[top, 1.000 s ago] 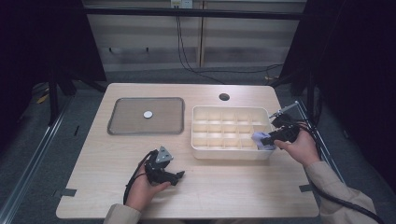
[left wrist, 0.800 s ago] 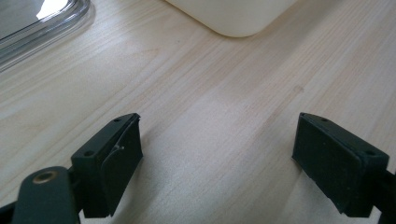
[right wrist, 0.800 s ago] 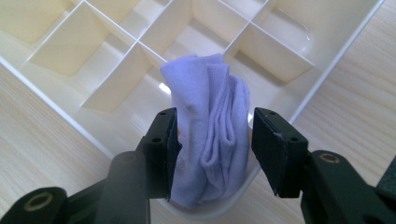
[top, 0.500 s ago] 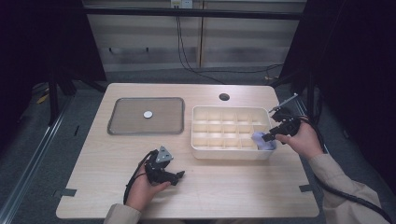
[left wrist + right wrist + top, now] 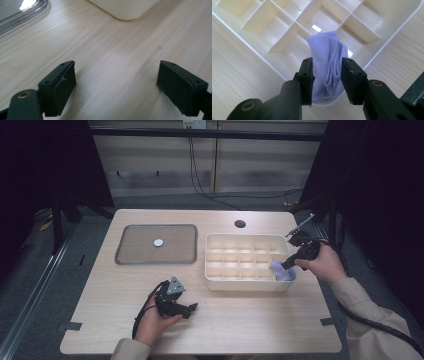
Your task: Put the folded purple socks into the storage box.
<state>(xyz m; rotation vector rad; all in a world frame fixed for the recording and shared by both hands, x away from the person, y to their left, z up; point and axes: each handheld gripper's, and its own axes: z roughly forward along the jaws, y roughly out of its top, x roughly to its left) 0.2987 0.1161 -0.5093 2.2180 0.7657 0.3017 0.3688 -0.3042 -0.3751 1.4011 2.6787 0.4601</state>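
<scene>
- High view: my right gripper [image 5: 286, 266] sits over the near right corner of the cream divided box [image 5: 216, 279], and the pale purple cloth [image 5: 280, 271] shows in that corner compartment, just under my jaws. My right hand [image 5: 325, 265] is just off the box's right side. My left gripper [image 5: 192, 308] rests low over the wooden table [image 5: 260, 320], a little in front of the box's near left corner and well apart from it, held in my left hand [image 5: 152, 320]. The grey tray [image 5: 131, 255] lies to the left of the box, with a small white disc [image 5: 158, 242] on it.
- Left gripper view: my two jaws stand wide apart with nothing between them, just bare table. A rounded corner of the box is ahead at the top, and the tray's rim [image 5: 25, 17] is to the left of that corner.
- Right gripper view: my jaws stand on either side of the bunched cloth [image 5: 327, 65], one pad against each side of it, pinching it. The cloth hangs into the corner compartment of the box [image 5: 274, 30], spilling toward the rounded outer wall.
</scene>
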